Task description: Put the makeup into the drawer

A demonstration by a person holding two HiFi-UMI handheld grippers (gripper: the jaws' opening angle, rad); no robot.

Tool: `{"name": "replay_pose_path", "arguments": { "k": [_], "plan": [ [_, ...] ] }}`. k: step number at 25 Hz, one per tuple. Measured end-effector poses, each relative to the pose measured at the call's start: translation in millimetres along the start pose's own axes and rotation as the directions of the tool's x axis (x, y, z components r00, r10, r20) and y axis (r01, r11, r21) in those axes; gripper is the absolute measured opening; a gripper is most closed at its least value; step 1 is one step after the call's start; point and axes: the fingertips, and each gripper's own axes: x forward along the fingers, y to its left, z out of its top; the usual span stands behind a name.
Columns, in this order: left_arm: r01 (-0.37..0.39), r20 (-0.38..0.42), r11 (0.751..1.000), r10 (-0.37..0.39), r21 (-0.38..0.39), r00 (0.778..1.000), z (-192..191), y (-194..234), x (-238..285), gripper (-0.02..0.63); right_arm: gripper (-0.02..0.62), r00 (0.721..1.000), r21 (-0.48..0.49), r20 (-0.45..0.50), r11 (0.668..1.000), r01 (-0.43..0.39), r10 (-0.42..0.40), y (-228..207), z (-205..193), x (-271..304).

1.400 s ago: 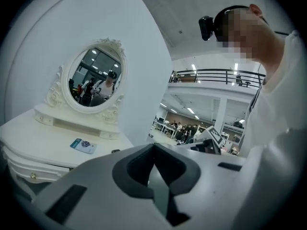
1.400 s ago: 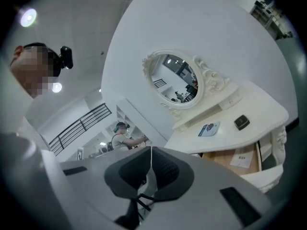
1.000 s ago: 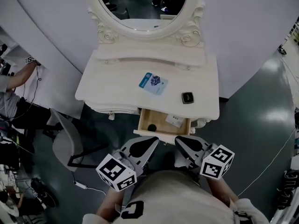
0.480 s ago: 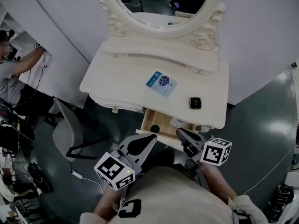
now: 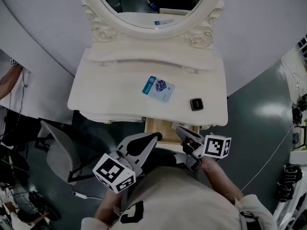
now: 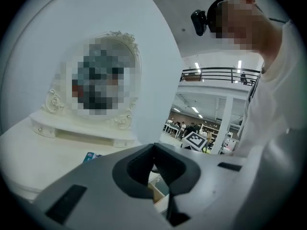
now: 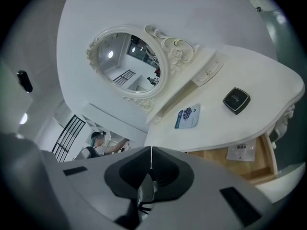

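Plainly, both pairs of jaws are clenched on nothing. The left gripper [image 6: 154,146] has its dark tips pressed together with nothing between them. The right gripper [image 7: 151,150] is likewise closed tip to tip and empty.

From the head view, both grippers point toward the front of the open wooden drawer [image 7: 249,167]. The right one's tips are at its front edge, and the left one is just to that gripper's left. A white printed sachet [image 7: 241,151] lies flat on the drawer's floor.

None of the makeup on the tabletop is in the drawer. The black square compact [image 5: 196,104] sits on the cream vanity table [image 5: 110,90] near its front right, just behind the drawer opening. The blue-and-white flat packet [image 5: 158,88] lies near the middle of the top, apart from the compact and to its left.

Behind them an oval mirror [image 5: 148,4] in a carved cream frame stands on the table's raised back shelf. A grey chair [image 5: 60,150] stands on the dark floor to the table's left, and a person's arm shows at the left edge of the head view.
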Motion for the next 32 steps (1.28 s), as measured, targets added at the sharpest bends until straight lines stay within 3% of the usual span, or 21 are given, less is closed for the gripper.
{"name": "replay_pose_path", "arguments": {
  "k": [7,12,16,25,26,28,32],
  "plan": [
    [0.13,-0.078,0.991,-0.129,0.013,0.989,-1.2,56.4,-9.3,0.057,0.028,0.992,0.064,0.079,0.993,0.098,-0.103,3.6,0.3,52.8],
    [0.253,-0.131,0.967,-0.25,0.011,0.959,-3.3,73.7,-2.0,0.057,0.028,0.977,0.177,0.148,0.976,0.127,-0.154,-4.3,9.3,74.4],
    [0.301,-0.162,0.953,-0.292,0.035,0.943,-4.9,79.7,5.2,0.057,0.028,0.968,0.25,0.17,0.958,0.138,-0.184,-14.7,16.6,79.4],
    [0.268,-0.162,0.963,-0.263,0.009,0.951,-4.3,88.3,24.3,0.057,0.033,0.961,0.447,0.173,0.887,0.118,-0.215,-81.6,44.3,86.9],
    [0.257,-0.165,0.966,-0.253,0.003,0.953,-5.1,91.4,26.0,0.057,0.061,0.964,0.461,0.168,0.881,0.11,-0.208,-86.0,47.8,91.6],
    [0.233,-0.171,0.972,-0.232,-0.009,0.958,-6.9,97.4,30.1,0.057,0.198,0.971,0.487,0.153,0.869,0.087,-0.183,-94.3,54.5,102.8],
    [0.208,-0.184,0.978,-0.209,-0.023,0.961,-11.2,99.2,36.3,0.057,0.204,0.973,0.535,0.122,0.839,0.101,-0.195,-119.9,60.5,117.2]
  ]
}}
